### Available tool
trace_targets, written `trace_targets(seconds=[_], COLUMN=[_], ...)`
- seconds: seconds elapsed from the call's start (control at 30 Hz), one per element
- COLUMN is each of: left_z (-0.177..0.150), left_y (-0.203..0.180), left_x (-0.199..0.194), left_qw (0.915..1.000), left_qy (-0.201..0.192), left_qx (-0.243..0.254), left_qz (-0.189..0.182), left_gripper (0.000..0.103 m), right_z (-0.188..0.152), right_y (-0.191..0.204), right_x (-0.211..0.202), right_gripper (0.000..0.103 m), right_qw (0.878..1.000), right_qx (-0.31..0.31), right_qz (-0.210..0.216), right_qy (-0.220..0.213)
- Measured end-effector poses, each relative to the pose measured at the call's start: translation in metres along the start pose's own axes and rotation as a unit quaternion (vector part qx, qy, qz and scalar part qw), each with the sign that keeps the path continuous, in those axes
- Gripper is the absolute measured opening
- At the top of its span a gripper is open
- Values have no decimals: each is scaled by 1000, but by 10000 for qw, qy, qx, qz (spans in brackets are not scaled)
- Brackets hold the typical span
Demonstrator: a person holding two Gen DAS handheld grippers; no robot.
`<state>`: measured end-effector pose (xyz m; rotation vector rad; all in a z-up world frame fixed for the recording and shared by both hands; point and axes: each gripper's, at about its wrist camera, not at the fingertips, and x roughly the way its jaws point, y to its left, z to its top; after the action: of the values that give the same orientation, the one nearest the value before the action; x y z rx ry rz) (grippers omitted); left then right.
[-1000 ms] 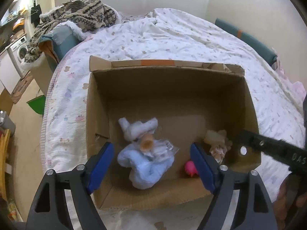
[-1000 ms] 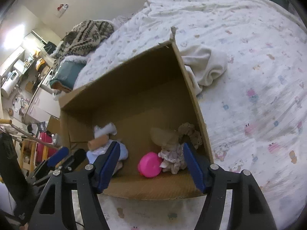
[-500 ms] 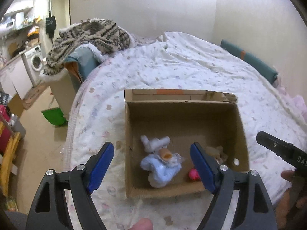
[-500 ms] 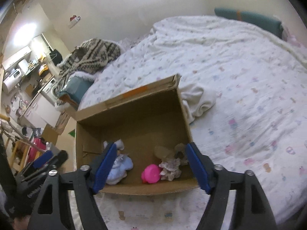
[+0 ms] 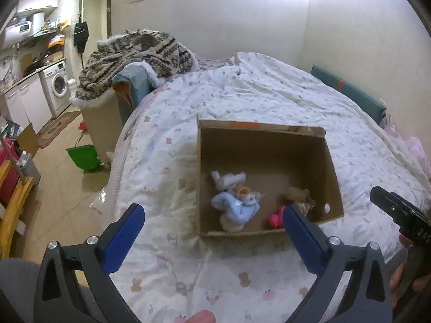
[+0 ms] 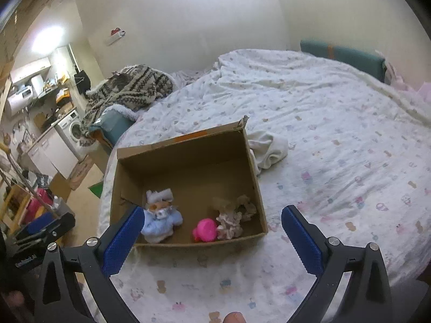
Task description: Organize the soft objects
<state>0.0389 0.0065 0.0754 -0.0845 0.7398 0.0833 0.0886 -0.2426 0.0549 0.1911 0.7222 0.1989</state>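
Observation:
An open cardboard box [image 5: 333, 172] [image 6: 121, 185] rests on the bed. Inside lie a blue and white plush toy [image 5: 234, 207] [image 6: 160, 219], a pink soft toy [image 5: 274, 218] [image 6: 205, 230] and a beige frilly doll [image 5: 303, 197] [image 6: 233, 215]. My left gripper [image 5: 212, 219] hovers above the box's near left corner, its jaws opening wide with nothing between the pads. Above the box's near right corner, my right gripper [image 6: 212, 222] is also opening, and it holds nothing. A cream cloth [image 6: 269, 148] lies bunched on the quilt beside the box's right wall.
The bed's patterned white quilt [image 5: 269, 94] [image 6: 336, 123] spreads around the box. A knitted patterned blanket [image 5: 134, 51] is heaped over a bin off the far left. A green bucket [image 5: 82, 157] stands on the floor, with a washing machine [image 5: 55, 86] beyond.
Both grippers have pulled back and up from the box, so it looks smaller. Their jaws have widened. The toys lie still inside the box.

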Motion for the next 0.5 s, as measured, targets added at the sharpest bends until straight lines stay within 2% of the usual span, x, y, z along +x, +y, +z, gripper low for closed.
trace_targets(seconds=[0.17, 0.33, 0.5], left_z=[-23, -28, -32], left_y=[5, 5, -3], left_x=[-4, -4, 5], left_qw=[9999, 10000, 9999], left_qy=[104, 19, 34], left_qx=[-124, -57, 50], left_qz=[31, -12, 109], left_gripper=[102, 102, 102], right_z=[-17, -30, -32], right_y=[6, 9, 9], right_x=[-9, -6, 1], right_gripper=[103, 103, 103], right_qw=[9998, 9996, 9995], right_qx=[-134, -208, -220], right_qz=[-67, -143, -195], right_qy=[-112, -102, -95])
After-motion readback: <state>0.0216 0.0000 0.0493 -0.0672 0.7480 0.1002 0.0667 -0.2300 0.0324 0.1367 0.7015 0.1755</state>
